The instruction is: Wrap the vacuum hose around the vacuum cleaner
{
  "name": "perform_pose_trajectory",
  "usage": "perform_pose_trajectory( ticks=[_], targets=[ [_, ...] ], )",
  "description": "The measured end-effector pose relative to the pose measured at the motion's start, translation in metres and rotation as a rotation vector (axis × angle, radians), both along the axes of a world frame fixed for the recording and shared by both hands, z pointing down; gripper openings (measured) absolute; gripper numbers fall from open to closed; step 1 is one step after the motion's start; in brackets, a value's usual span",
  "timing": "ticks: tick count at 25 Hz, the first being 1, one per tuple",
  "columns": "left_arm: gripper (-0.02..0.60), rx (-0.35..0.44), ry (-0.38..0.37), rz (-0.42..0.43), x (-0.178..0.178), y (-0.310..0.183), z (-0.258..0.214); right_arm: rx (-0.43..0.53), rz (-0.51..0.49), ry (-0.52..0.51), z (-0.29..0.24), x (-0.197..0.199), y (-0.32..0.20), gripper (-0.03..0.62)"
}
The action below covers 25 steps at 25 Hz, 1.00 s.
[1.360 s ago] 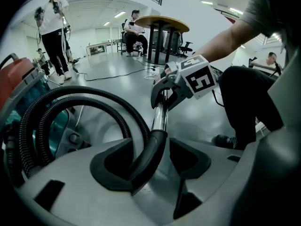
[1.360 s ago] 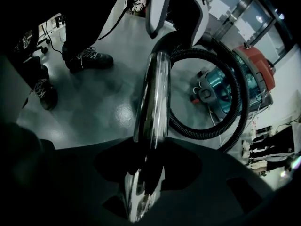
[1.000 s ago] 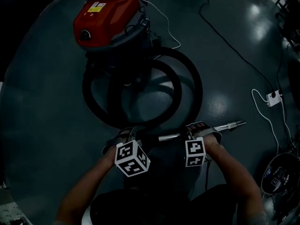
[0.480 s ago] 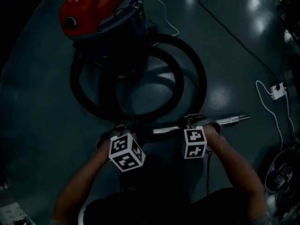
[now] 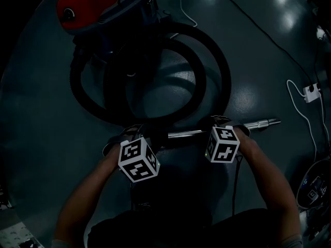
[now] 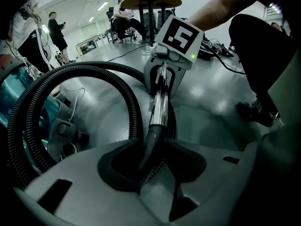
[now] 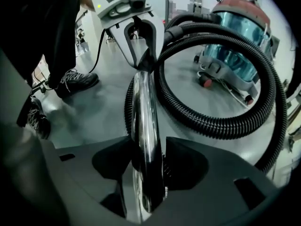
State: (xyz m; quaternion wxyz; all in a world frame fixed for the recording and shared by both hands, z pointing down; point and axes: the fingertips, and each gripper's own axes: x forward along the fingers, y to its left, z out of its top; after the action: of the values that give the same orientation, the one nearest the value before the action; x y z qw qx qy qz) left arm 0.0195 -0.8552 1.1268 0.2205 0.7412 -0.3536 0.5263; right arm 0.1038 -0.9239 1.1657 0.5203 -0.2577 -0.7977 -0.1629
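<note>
Both grippers on the wand end of the hose, beside the cleaner

The vacuum hose [image 7: 211, 123] lies in two wide black loops on the glossy floor [image 5: 248, 45], close beside the red-topped vacuum cleaner [image 5: 93, 1]; whether a loop passes round its base cannot be told. The hose's free end runs through a black cuff [image 6: 150, 142] into a chrome wand [image 7: 143, 112], which lies level across in front of the person. The left gripper [image 6: 151, 149] points steeply down, and its jaws, which have just been closing, clasp the cuff between their pads. The right gripper [image 7: 146, 147], further along and also tipped steeply down, has the wand between its jaws; they have just been opening a little, yet the pads sit against the wand's sides. A white power strip [image 5: 311, 93] lies well apart on the floor to the right
</note>
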Motion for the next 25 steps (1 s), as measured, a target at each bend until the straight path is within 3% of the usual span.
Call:
perform_pose_trajectory(
  ticks=[5,13,16,18,22,25],
  targets=[
    [0.172,-0.015,-0.001,-0.001,0.000,0.001,0.002,-0.030,0.077,-0.032,-0.012,0.003,-0.009,0.228],
    [0.169,-0.042,0.032,-0.011,0.009,0.007,-0.007,-0.090,0.215,-0.147,-0.046,0.015,-0.016,0.229],
    [0.149,-0.065,0.074,-0.009,0.017,0.010,-0.013,-0.147,0.279,-0.183,-0.059,0.017,-0.015,0.227],
    [0.103,-0.072,0.093,-0.012,0.020,0.010,-0.018,-0.174,0.312,-0.218,-0.070,0.015,-0.015,0.220],
    [0.040,-0.075,0.123,-0.003,0.031,0.001,-0.029,-0.136,0.360,-0.298,-0.083,0.021,-0.019,0.010],
    [0.008,-0.040,0.166,-0.024,0.042,-0.011,-0.043,-0.145,0.429,-0.313,-0.093,0.028,-0.021,0.005]
  ],
)
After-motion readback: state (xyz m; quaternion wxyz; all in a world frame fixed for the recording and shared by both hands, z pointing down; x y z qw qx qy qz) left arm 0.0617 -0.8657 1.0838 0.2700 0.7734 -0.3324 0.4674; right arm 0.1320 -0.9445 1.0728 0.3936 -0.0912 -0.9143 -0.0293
